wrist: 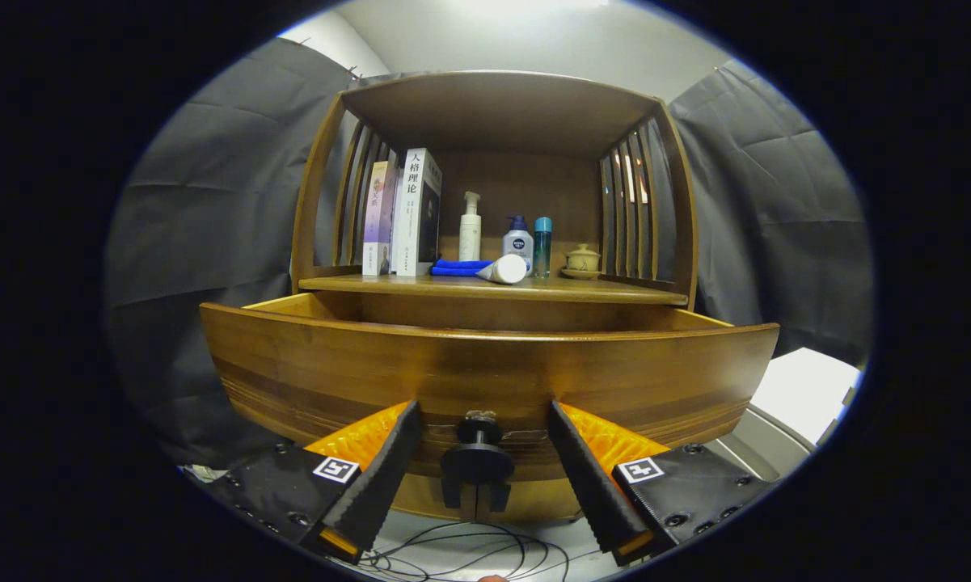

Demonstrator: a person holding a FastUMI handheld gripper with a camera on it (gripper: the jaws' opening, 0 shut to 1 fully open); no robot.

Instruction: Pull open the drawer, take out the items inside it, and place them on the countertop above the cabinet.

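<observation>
The drawer (485, 368) of the wooden cabinet (497, 105) is seen pulled out, its curved front panel facing the camera. The drawer's interior is hidden behind the front panel, so its contents cannot be determined.

The gripper (479, 432) is held low in front of the drawer, and its jaws are spread wide. The black knob (477, 461) on the drawer front is located between the two fingers, with a clear gap to each side; neither finger is touching it. The left finger (376, 477) and the right finger (594, 477) are both angled inward toward the drawer front.

Above the drawer, the countertop (614, 289) carries several articles. Two books (404, 212) are stood upright at the left. A folded blue cloth (459, 267) is laid flat just beside them, and a white tube (503, 269) is laid on its side, touching the cloth's right end. Behind these, a white pump bottle (470, 226), a squat pump bottle with a blue top (517, 237) and a slim teal bottle (542, 246) are stood upright near one another. A small lidded cup (582, 260) is placed on a saucer toward the right, near the slatted side panel.

Loose black cables (469, 554) are noted on the pale floor below the drawer.
</observation>
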